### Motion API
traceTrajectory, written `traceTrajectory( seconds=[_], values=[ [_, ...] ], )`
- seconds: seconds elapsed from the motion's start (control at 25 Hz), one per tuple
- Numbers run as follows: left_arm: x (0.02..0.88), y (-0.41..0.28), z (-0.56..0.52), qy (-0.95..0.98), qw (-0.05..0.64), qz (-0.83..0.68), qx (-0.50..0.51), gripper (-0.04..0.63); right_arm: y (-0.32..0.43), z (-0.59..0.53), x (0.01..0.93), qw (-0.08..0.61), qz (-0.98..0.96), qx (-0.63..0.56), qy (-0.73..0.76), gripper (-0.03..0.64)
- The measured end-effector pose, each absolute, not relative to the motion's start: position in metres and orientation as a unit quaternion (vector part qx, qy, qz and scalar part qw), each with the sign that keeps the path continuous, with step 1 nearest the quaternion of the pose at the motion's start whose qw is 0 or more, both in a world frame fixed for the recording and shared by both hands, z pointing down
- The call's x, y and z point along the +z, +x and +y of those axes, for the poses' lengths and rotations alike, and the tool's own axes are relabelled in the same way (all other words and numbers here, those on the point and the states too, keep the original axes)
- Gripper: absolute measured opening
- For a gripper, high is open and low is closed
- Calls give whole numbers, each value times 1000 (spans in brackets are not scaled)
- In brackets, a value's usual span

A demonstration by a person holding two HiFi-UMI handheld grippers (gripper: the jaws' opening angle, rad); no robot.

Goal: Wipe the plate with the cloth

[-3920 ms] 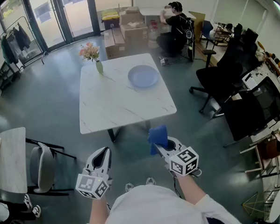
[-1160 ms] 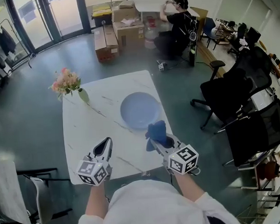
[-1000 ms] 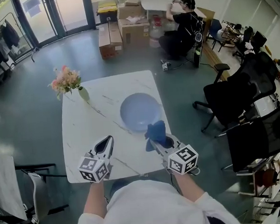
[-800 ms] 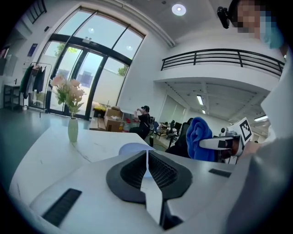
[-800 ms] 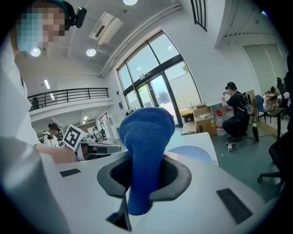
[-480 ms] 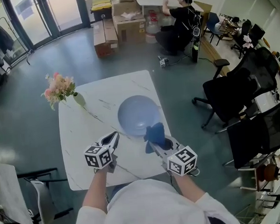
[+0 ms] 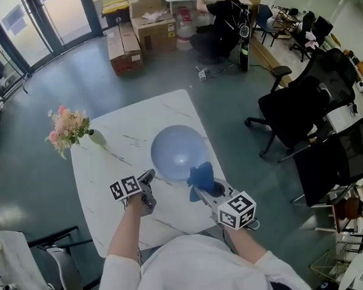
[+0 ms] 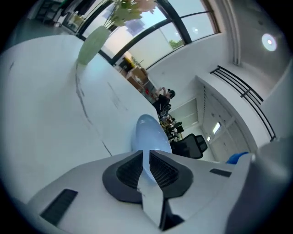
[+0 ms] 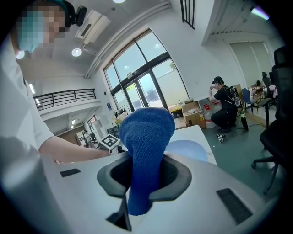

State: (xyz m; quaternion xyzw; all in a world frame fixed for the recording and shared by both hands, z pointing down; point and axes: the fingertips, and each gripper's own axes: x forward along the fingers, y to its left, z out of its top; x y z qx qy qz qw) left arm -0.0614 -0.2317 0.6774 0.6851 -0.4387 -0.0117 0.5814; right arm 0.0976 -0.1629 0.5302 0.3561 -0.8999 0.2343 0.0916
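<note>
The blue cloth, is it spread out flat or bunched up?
Bunched up. The cloth sticks up in a lump, pinched in the jaws of the right gripper.

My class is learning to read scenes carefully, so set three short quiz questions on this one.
1. True or false: the right gripper is shut on the dark blue woven cloth.
2. Fill in: the fingers of the left gripper are ___, with nothing between them.
3. The round pale blue plate is: A lying on the white marble table; B held by the left gripper; C held by the right gripper.
Key: 1 true; 2 shut; 3 A.
</note>
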Motion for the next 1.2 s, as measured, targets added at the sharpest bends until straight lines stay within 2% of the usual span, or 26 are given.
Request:
traceTrajectory(
  seconds=[0.12,0.2,0.32,0.6,0.96,1.08,1.2],
  values=[
    [692,-64,-241,662,608,-436,-29,49,101,-168,534,94,-894,238,368,84],
    [699,-59,-245,651,629,-423,-38,185,103,-171,537,94,-891,241,374,84],
    [704,-54,-251,640,647,-412,-44,207,104,-174,540,96,-887,246,379,84],
    [714,-45,-268,603,685,-399,-84,209,108,-181,544,95,-880,253,390,84],
    [728,-31,-272,610,692,-383,-59,207,116,-186,547,98,-873,256,403,84],
    [732,-28,-270,612,687,-390,-43,140,119,-183,547,100,-872,258,404,84],
    [733,-28,-268,612,683,-397,-35,110,122,-182,545,101,-871,258,406,84]
  ],
)
